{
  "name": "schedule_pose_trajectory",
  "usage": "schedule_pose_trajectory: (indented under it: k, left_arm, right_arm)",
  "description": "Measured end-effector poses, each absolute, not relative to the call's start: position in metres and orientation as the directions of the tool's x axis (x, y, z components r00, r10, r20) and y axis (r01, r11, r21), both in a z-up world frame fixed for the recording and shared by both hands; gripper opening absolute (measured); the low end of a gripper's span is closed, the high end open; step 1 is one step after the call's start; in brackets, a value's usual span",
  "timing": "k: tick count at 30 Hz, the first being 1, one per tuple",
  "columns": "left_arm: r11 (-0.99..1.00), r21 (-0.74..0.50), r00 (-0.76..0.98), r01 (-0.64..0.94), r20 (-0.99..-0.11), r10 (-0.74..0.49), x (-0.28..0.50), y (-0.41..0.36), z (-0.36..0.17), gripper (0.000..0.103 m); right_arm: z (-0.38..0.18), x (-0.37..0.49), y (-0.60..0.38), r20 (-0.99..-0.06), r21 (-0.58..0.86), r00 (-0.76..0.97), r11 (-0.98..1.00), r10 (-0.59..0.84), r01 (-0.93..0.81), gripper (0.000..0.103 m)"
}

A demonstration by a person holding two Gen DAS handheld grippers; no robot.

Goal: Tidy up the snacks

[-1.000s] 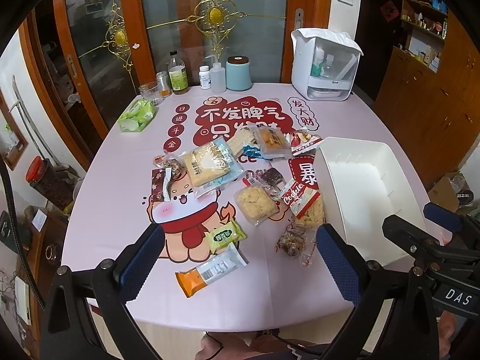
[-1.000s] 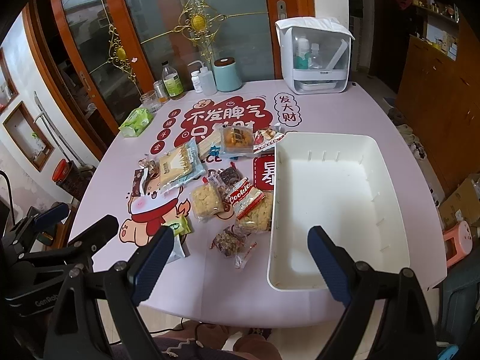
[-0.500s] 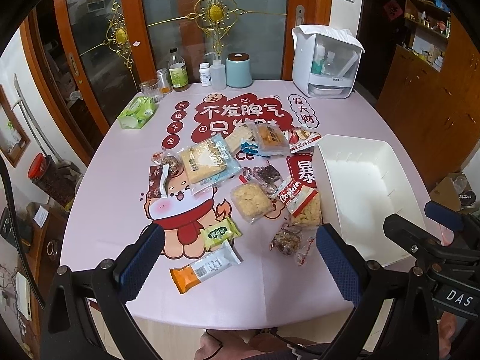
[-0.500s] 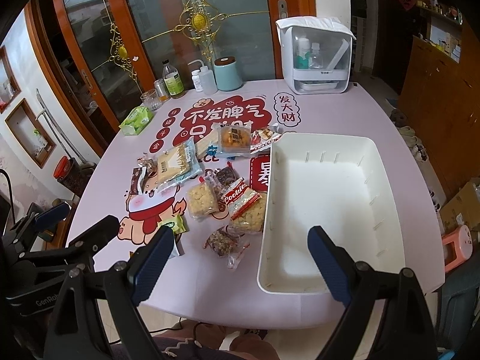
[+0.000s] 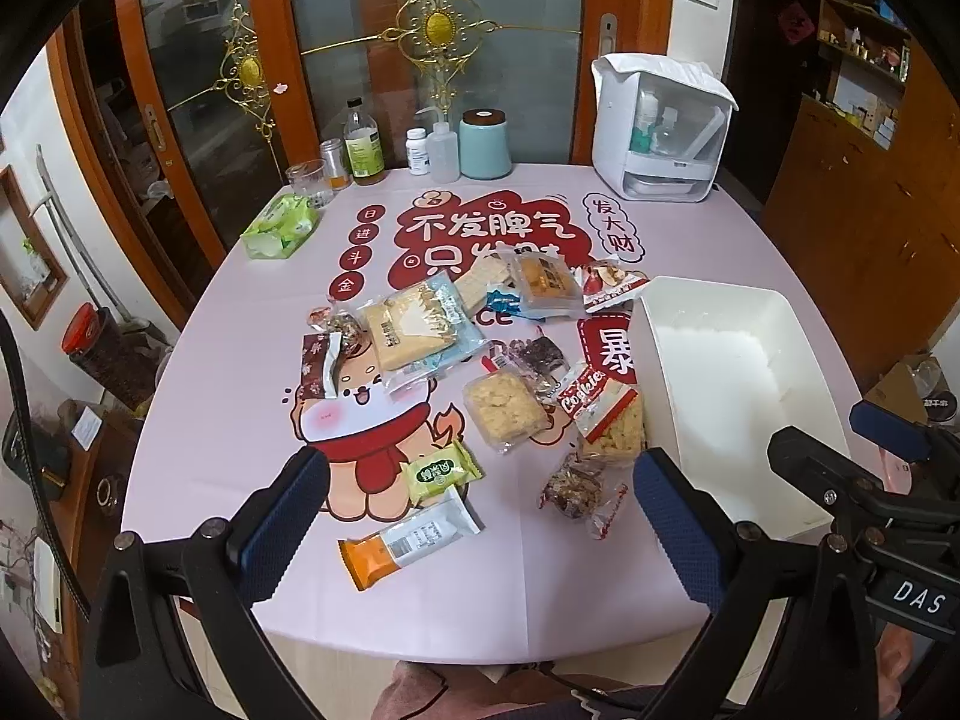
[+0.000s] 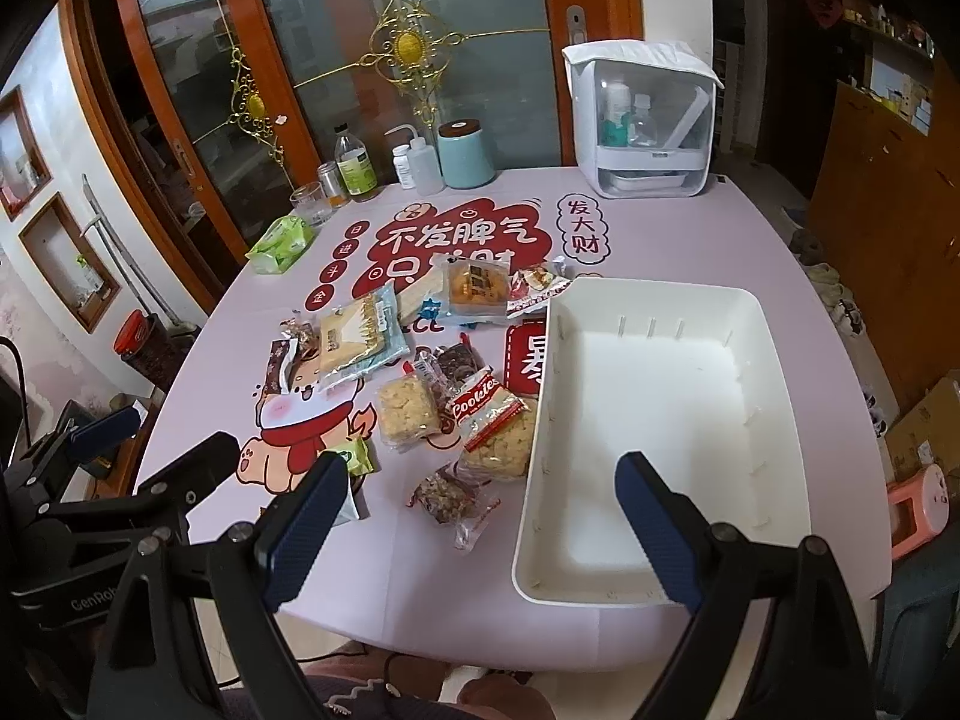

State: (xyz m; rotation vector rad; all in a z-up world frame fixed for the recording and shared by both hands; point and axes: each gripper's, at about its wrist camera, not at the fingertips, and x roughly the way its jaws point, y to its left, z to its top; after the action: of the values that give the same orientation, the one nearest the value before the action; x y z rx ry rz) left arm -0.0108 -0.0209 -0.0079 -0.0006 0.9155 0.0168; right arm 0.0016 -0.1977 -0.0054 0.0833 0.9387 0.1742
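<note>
Several wrapped snacks lie on the pink tablecloth: an orange-and-white bar (image 5: pixel 410 540), a green packet (image 5: pixel 443 471), a square rice cake (image 5: pixel 503 406), a Cookies pack (image 5: pixel 606 414) (image 6: pixel 493 423), a dark nut pack (image 5: pixel 577 489) (image 6: pixel 447 492) and a large cracker pack (image 5: pixel 413 330) (image 6: pixel 354 333). An empty white bin (image 5: pixel 720 384) (image 6: pixel 660 420) stands at the right. My left gripper (image 5: pixel 474 516) is open and empty above the near edge, by the orange bar. My right gripper (image 6: pixel 480 516) is open and empty over the bin's near left corner.
At the back stand a white dispenser box (image 5: pixel 660 132), a teal canister (image 5: pixel 485 144), bottles (image 5: pixel 363 150) and a glass (image 5: pixel 307 180). A green tissue pack (image 5: pixel 281 233) lies at the back left. Glass doors stand behind the table; a wooden cabinet stands at the right.
Both grippers have drawn back and risen slightly, so the table contents sit a little farther up in both views. Nothing on the table has moved.
</note>
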Motion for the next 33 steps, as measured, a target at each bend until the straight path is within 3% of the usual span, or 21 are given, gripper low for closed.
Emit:
schedule_pose_trajectory:
  k: [14,22,33]
  left_arm:
    - [1.0,0.005,0.623,0.021,-0.783,-0.009,0.015,-0.003,-0.002,0.101]
    - [0.999,-0.013,0.62,0.038,-0.784,-0.034,0.041,0.05,0.003,0.101]
    - [0.993,-0.009,0.58,0.121,-0.811,-0.078,0.083,0.118,-0.012,0.101]
  right_arm:
    - [-0.004,0.017,-0.172,-0.794,0.128,0.592,0.99,0.137,-0.057,0.091]
    - [0.0,0.025,-0.126,-0.784,0.115,0.611,0.993,0.11,-0.031,0.091]
    - [-0.028,0.041,-0.074,-0.842,0.154,0.53,0.986,0.1,0.058,0.091]
